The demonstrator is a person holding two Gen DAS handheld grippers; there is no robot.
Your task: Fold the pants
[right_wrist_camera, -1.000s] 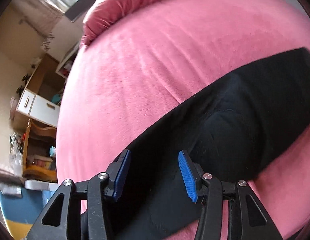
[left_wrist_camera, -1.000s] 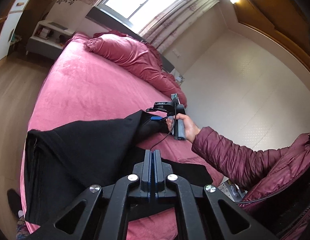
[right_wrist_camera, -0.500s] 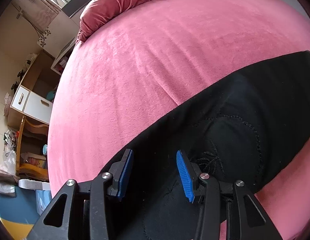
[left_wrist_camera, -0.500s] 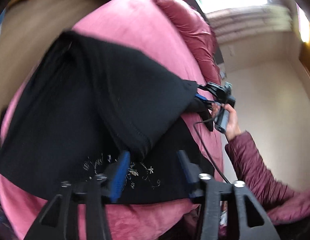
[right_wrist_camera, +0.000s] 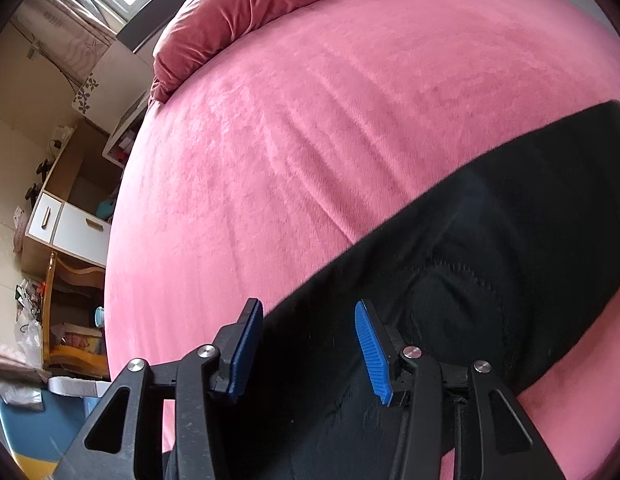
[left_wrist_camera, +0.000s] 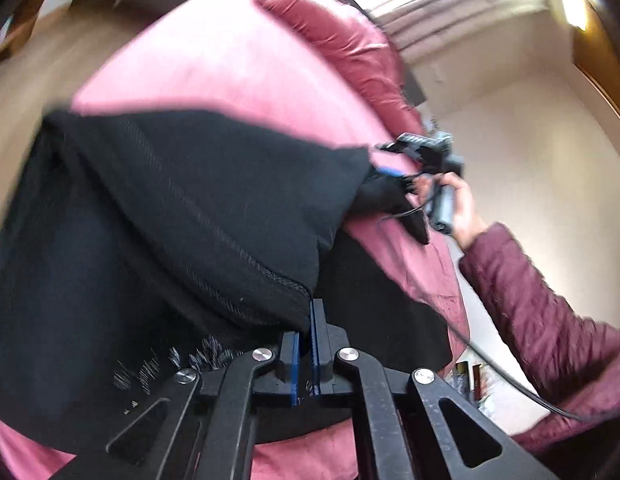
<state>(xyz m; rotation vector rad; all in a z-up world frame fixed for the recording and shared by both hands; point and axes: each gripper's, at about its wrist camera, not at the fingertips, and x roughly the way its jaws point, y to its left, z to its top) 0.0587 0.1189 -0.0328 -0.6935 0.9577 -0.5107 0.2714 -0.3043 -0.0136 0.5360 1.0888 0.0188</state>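
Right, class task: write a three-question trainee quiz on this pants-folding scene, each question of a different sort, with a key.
1. True or false: the right gripper has its jaws shut tight together.
2. What colour are the pants? A black, B blue, C white.
3. Fill the gap: the pants lie on a ____ bed cover.
Key: 1 false, the jaws stand apart; 2 A; 3 pink.
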